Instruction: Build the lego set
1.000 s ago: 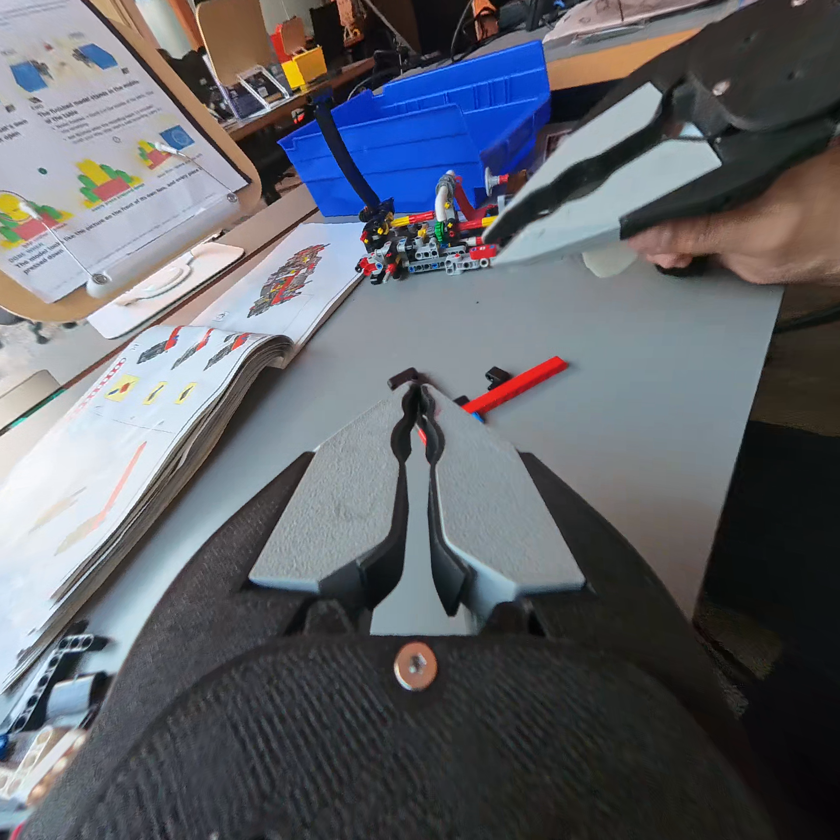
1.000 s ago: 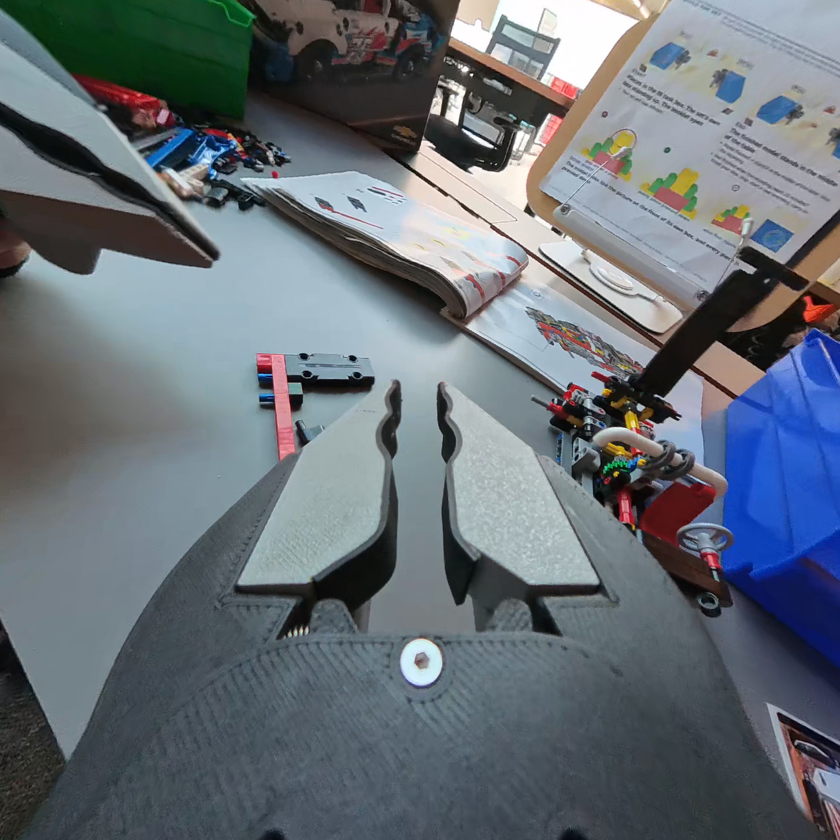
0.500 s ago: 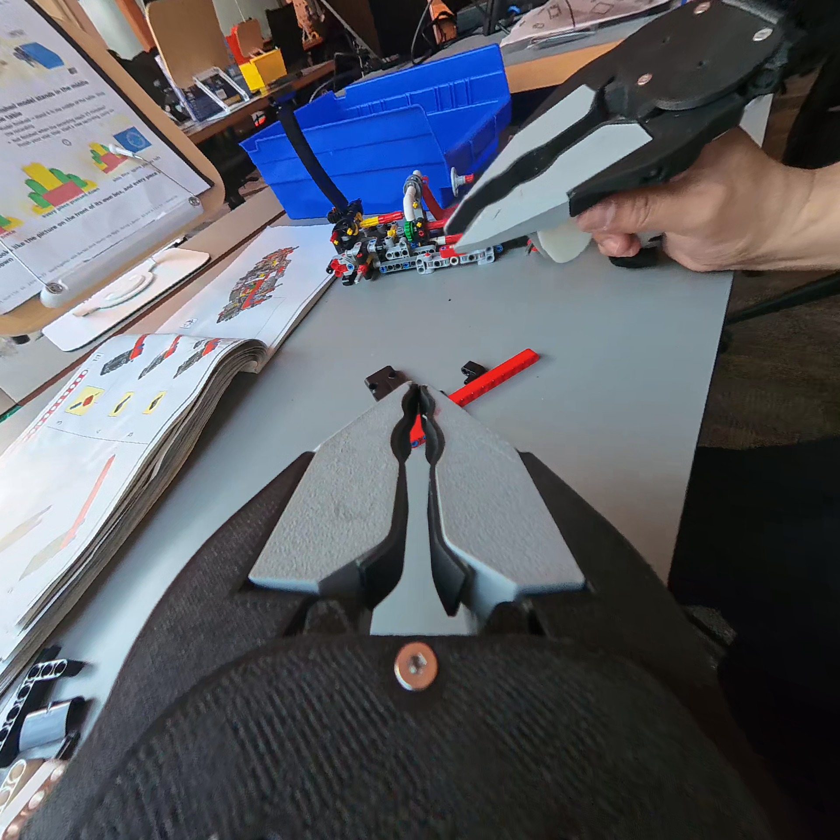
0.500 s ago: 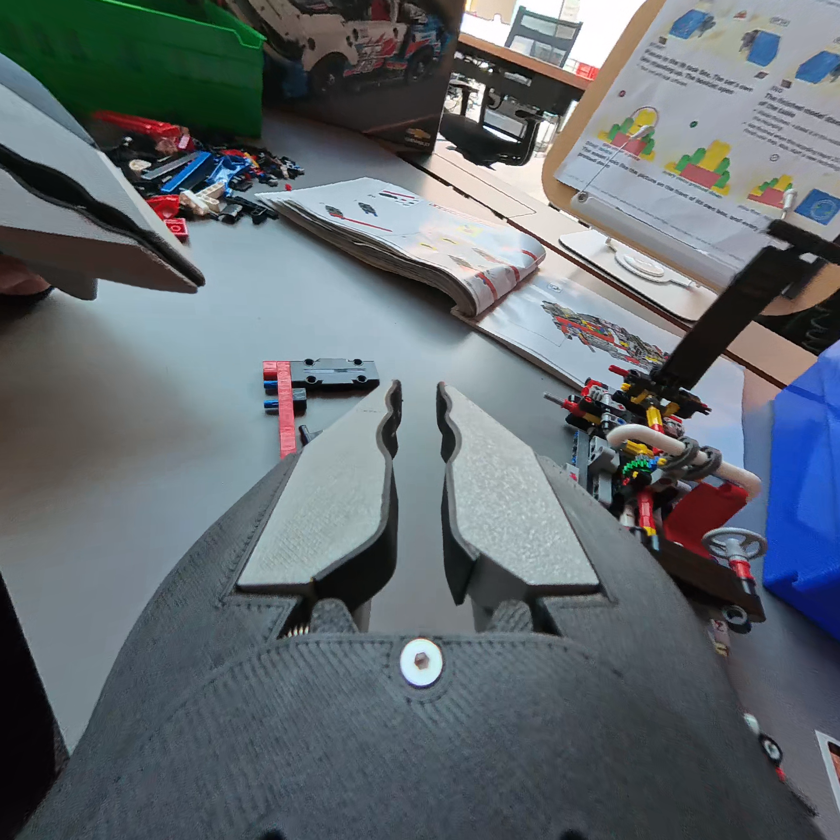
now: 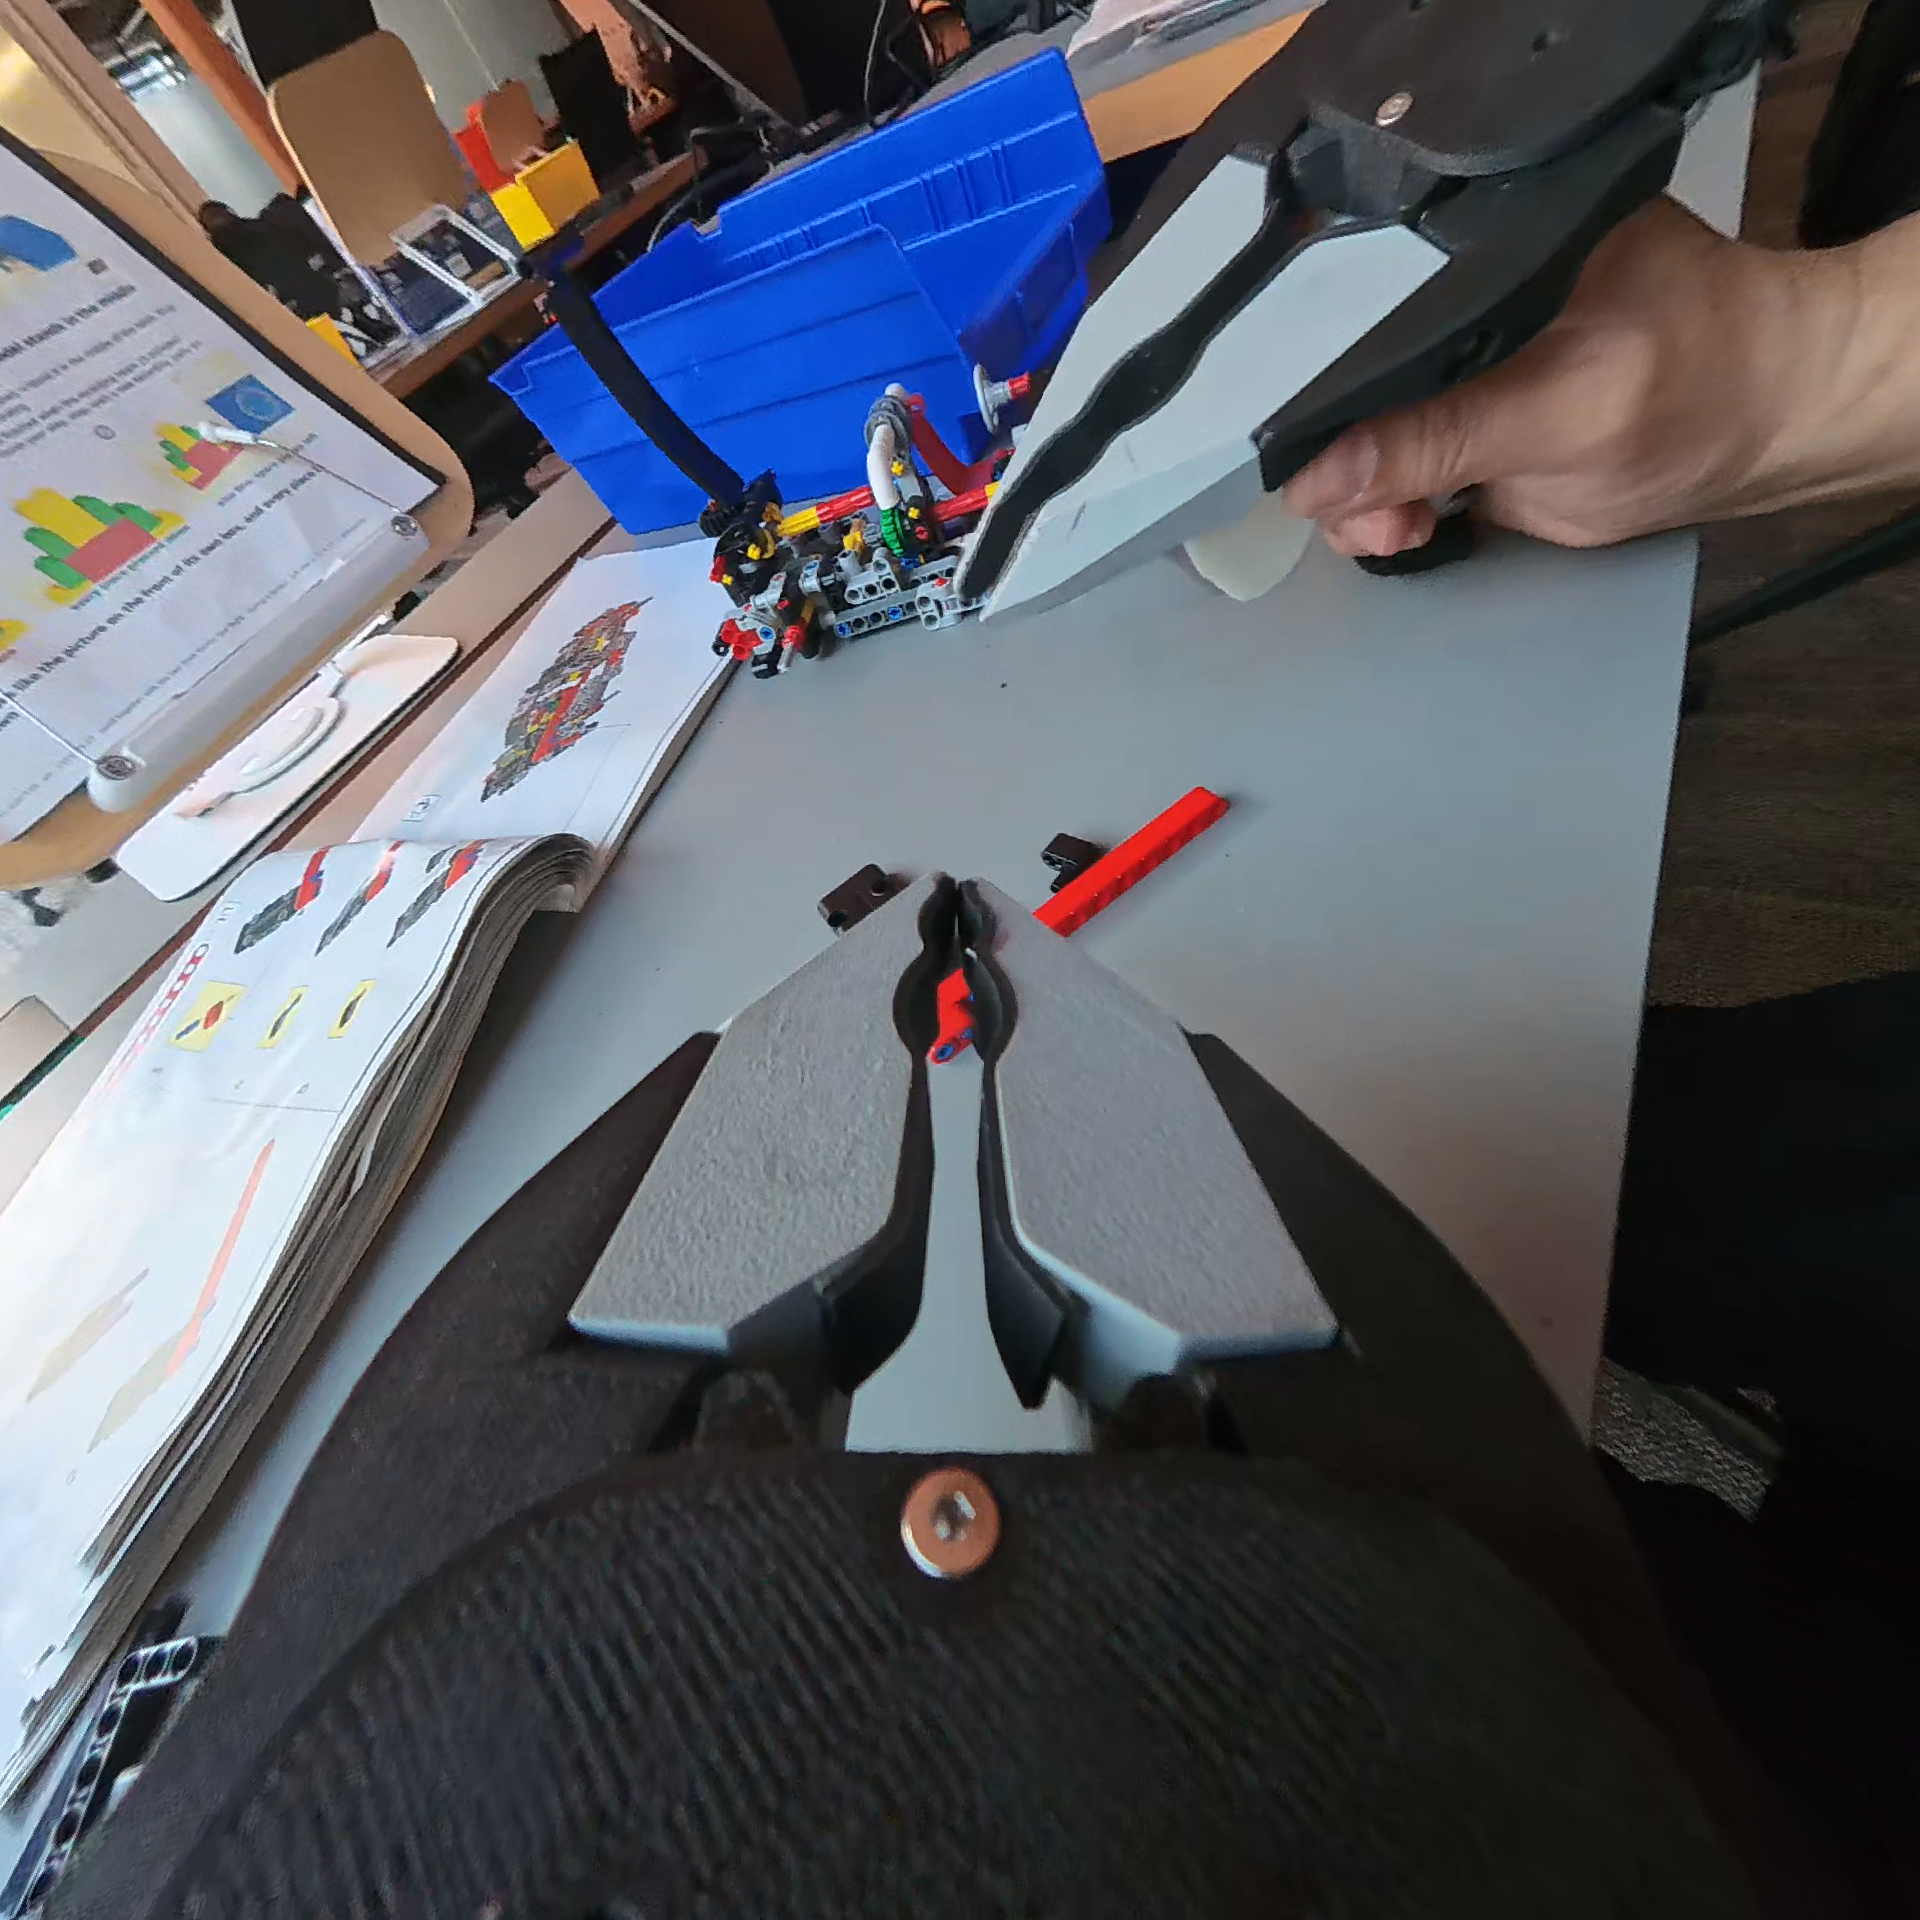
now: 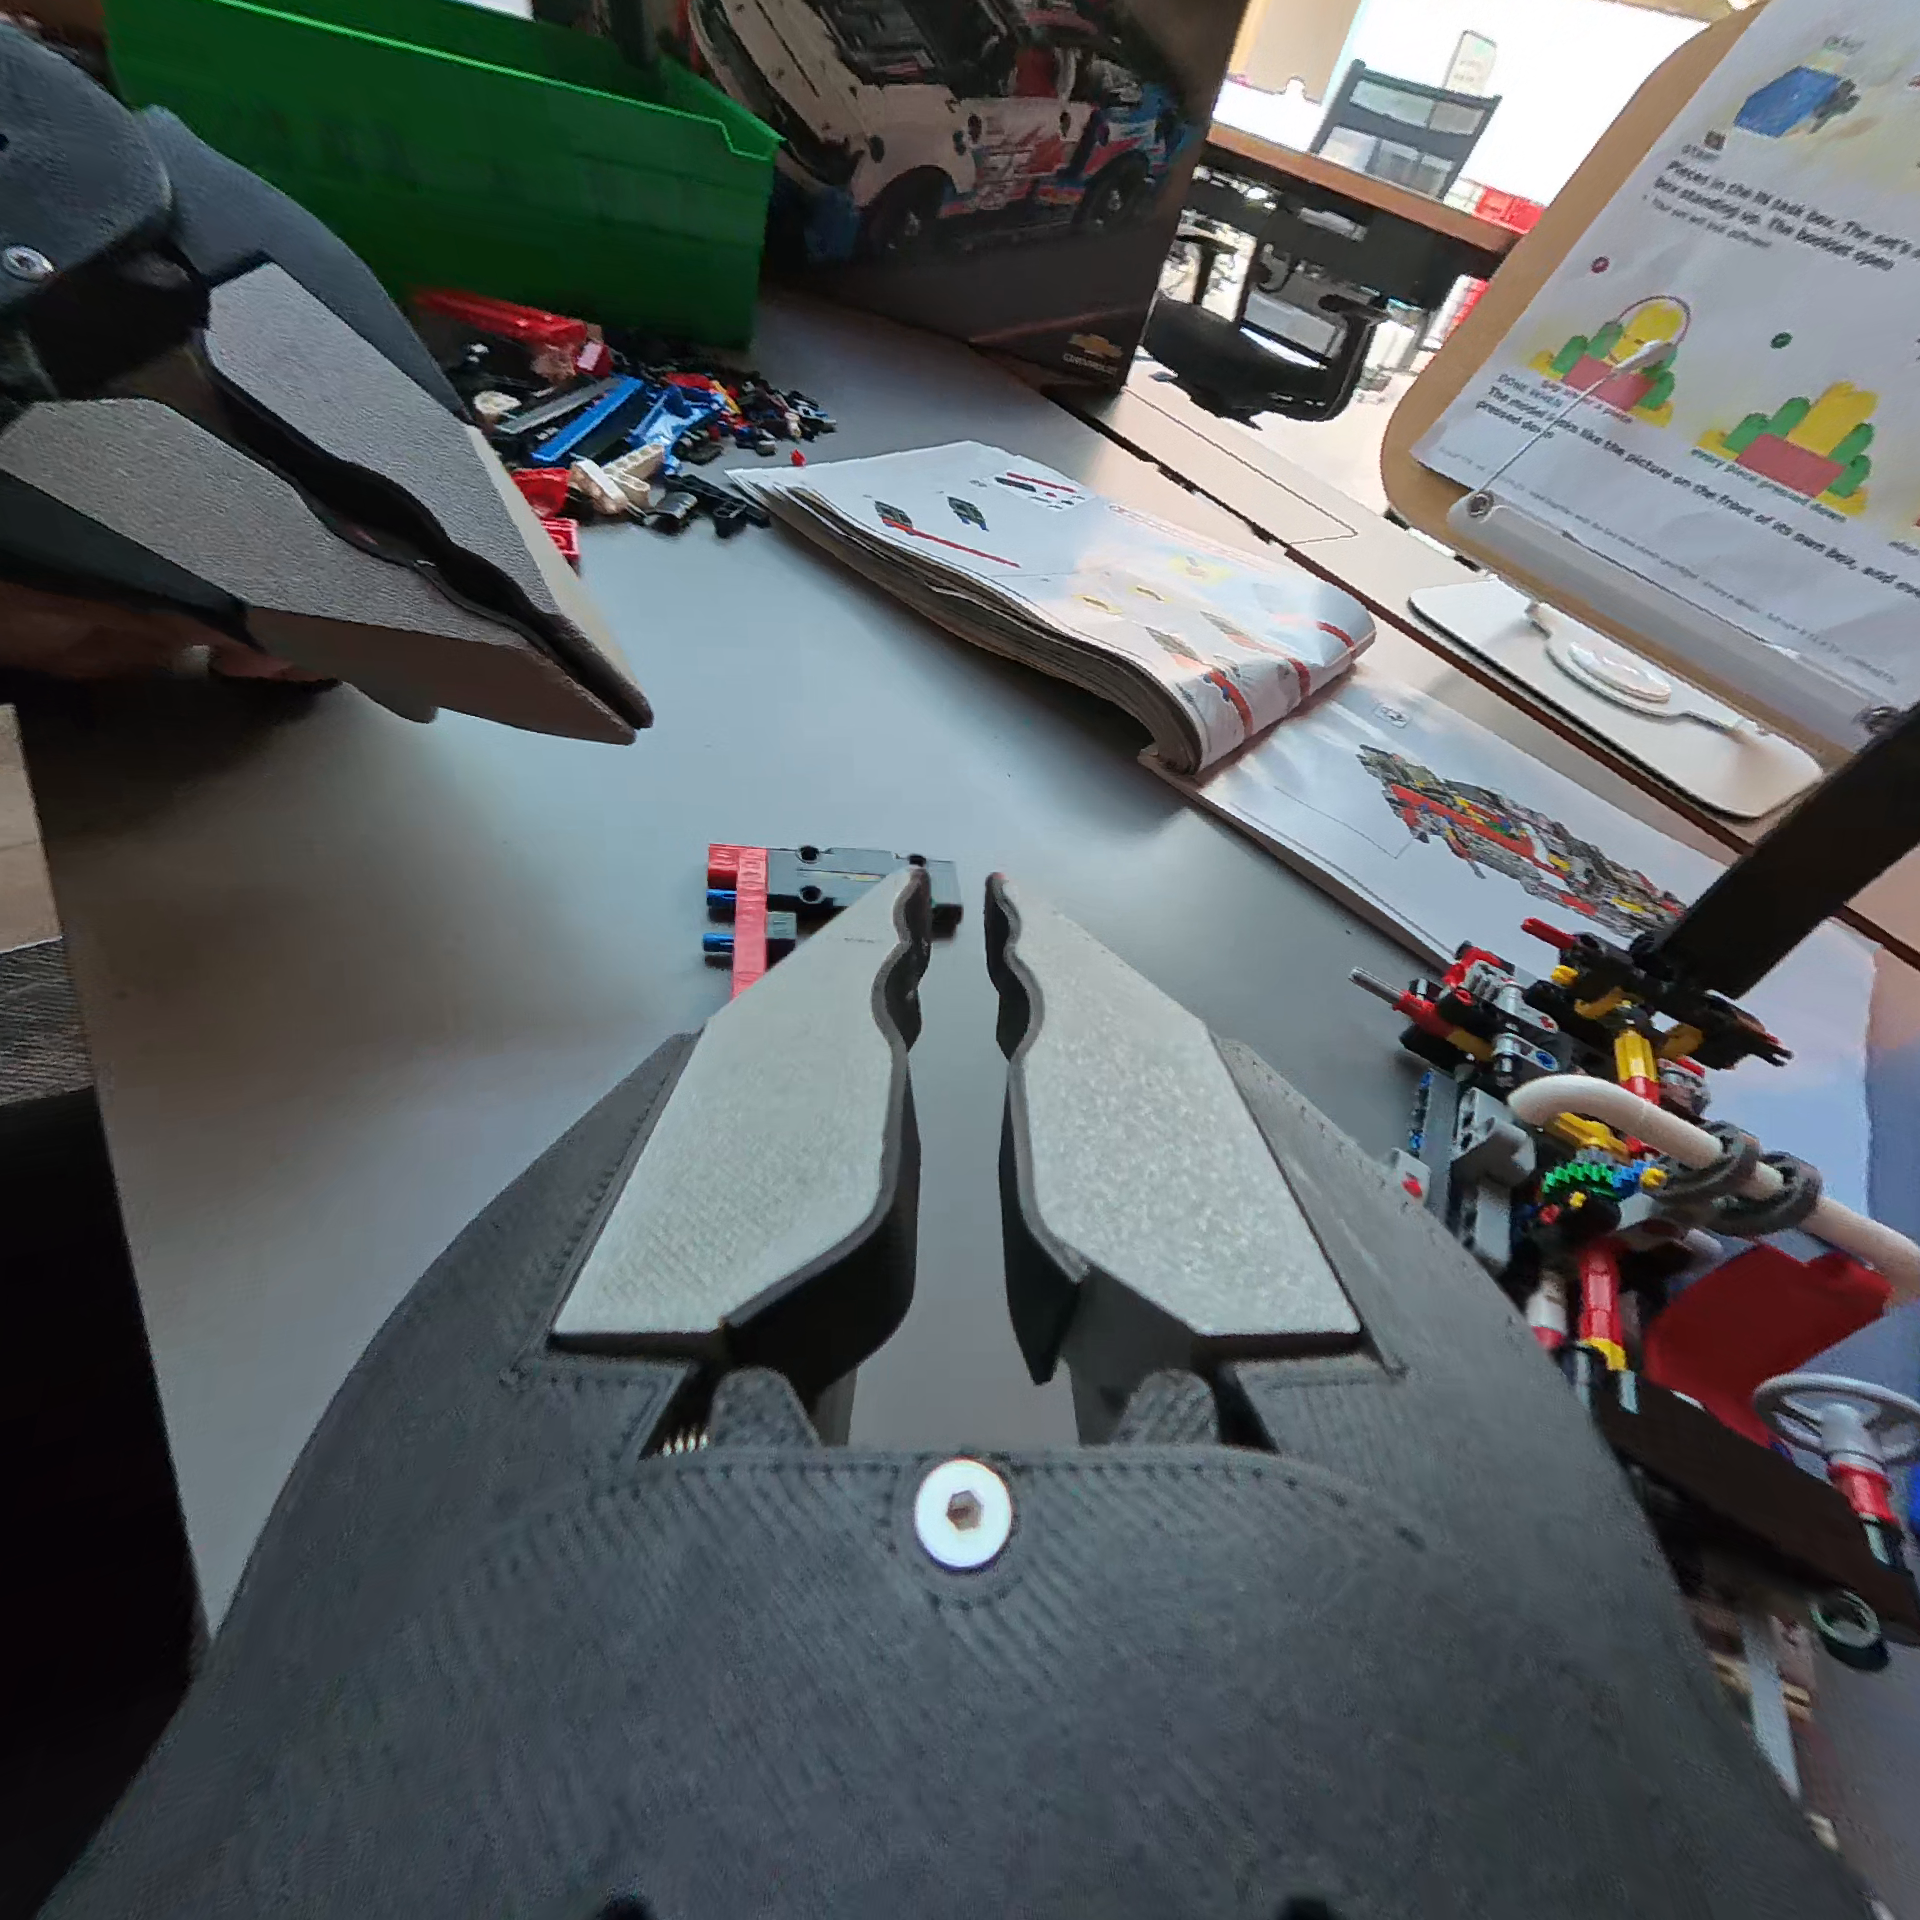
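- Grey table (image 5: 1351,727), booklet (image 5: 312,1039) open at left.
- Left gripper (image 5: 961,904) closed, empty, above red beam (image 5: 1132,862).
- Right gripper (image 6: 951,894) slightly apart, empty; keep it low near black piece (image 6: 831,873).

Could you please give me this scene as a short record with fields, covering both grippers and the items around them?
Surface: grey table
Left gripper: shut, holding nothing, above the red beam
Right gripper: open, holding nothing, above the table near a black part
Model: partly built brick model
Booklet: open instruction booklet
Bins: blue bin, green bin
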`<state>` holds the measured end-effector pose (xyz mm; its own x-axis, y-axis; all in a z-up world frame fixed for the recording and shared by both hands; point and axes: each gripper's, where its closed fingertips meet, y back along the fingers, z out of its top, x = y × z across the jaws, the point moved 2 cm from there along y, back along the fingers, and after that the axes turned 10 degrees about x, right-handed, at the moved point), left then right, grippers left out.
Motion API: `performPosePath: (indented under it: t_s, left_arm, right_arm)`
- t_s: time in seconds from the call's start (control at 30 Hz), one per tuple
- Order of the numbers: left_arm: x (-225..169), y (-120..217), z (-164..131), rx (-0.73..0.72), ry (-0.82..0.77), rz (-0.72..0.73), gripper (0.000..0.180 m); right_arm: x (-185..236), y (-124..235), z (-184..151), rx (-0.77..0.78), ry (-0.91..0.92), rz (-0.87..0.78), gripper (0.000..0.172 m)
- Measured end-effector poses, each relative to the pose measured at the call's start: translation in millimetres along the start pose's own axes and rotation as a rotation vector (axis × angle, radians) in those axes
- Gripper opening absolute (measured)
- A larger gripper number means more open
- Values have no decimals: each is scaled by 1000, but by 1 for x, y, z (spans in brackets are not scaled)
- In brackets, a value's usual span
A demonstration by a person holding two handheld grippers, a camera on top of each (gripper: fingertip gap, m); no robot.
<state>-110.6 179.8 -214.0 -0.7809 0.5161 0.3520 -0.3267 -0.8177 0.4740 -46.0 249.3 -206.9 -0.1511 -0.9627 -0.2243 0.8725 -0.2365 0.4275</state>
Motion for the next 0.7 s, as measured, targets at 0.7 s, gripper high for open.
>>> performPosePath:
  t_s: [0.7]
  left_arm:
    - [14, 7, 0, -54, 264, -144, 0]
  right_arm:
    - [11, 14, 12, -136, -87, 197, 0]
